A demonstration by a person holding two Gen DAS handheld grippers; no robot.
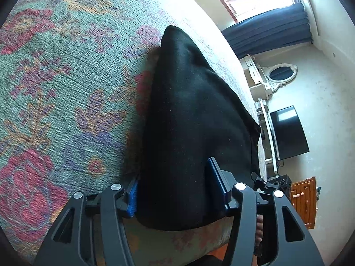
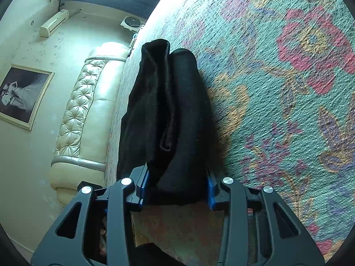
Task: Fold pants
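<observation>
Both the left hand-held gripper [image 1: 177, 190] and right hand-held gripper [image 2: 177, 188] clamp the black fabric pants [image 1: 188, 115], already folded thick on the floral bedspread [image 1: 55, 88], likely one fold left.

Black pants [image 1: 188, 115] are folded into a thick bundle, lying near the edge of the flowered bedspread. From the right view the layers [image 2: 164, 102] stack lengthwise, a hemmed edge curling along the top.
</observation>
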